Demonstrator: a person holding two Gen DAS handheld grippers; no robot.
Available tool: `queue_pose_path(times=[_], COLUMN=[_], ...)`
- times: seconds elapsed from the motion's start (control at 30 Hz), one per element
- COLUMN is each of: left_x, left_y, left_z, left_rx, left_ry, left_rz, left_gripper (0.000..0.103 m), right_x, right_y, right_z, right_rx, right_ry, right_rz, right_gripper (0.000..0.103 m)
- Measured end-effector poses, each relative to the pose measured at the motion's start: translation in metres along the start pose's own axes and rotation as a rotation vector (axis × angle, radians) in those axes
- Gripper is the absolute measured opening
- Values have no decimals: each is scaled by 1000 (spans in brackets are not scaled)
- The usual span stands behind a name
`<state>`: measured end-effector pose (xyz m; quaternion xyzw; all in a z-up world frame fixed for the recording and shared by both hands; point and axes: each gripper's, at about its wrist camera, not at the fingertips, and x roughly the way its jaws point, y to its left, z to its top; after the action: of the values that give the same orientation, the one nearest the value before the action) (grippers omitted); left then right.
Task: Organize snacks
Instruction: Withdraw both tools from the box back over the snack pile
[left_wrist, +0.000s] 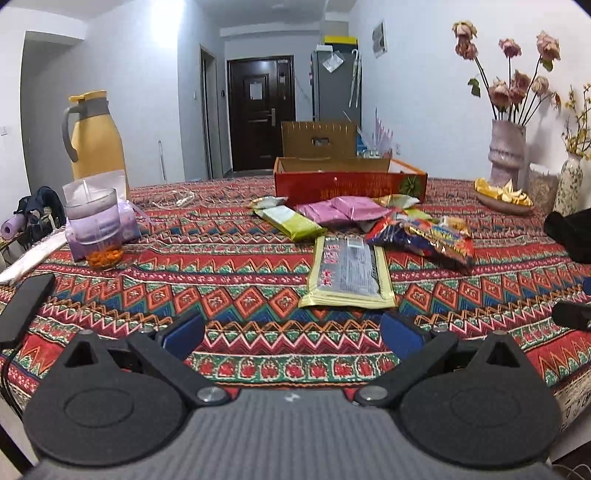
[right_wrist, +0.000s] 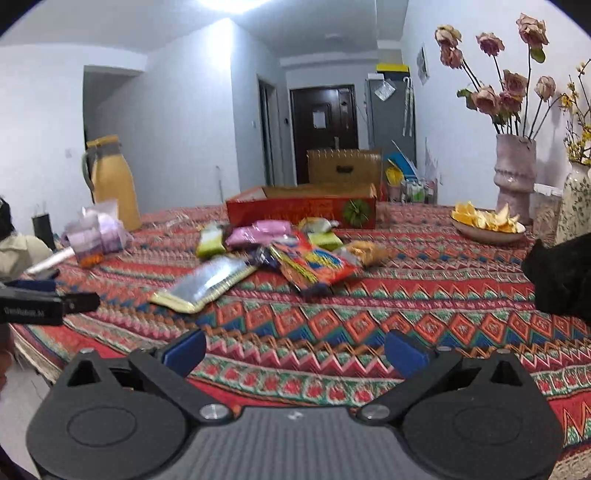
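Both grippers stand wide apart and empty above the near edge of a bench (left_wrist: 221, 258) draped in patterned cloth: the left gripper (left_wrist: 291, 332) and the right gripper (right_wrist: 295, 350). Snack packets (left_wrist: 369, 225) lie heaped mid-bench, a silver-and-yellow packet (left_wrist: 349, 273) nearest, just in front of an open red box (left_wrist: 347, 184) at the far side.

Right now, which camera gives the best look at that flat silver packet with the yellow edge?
The left wrist view: the silver packet lies straight ahead, sharp, its printed label showing. In the right wrist view the same packet sits off to the left, seen at a slant, blurred and glary, so its print cannot be read.
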<state>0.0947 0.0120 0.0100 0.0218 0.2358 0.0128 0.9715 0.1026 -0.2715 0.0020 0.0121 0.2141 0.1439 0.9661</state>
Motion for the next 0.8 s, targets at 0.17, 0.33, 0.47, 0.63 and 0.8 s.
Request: queue_pose_path(times=[0.17, 0.33, 0.47, 0.63, 0.8], left_x=[12, 27, 43, 63, 86], left_y=[-2, -1, 6, 12, 18], left_z=[1, -1, 0, 12, 40], left_rx=[5, 8, -19, -24, -43], left_ry=[23, 63, 107, 110, 85], left_rz=[-3, -9, -27, -24, -10], left_gripper=[103, 103, 103, 103, 103], right_x=[11, 23, 36, 54, 83], right_y=[-1, -2, -4, -16, -31], right_z=[-1, 0, 2, 9, 30], right_rx=[0, 22, 32, 81, 59], right_ry=[18, 30, 48, 58, 84], right_rz=[-17, -10, -17, -12, -48], right_gripper=[103, 103, 103, 103, 96])
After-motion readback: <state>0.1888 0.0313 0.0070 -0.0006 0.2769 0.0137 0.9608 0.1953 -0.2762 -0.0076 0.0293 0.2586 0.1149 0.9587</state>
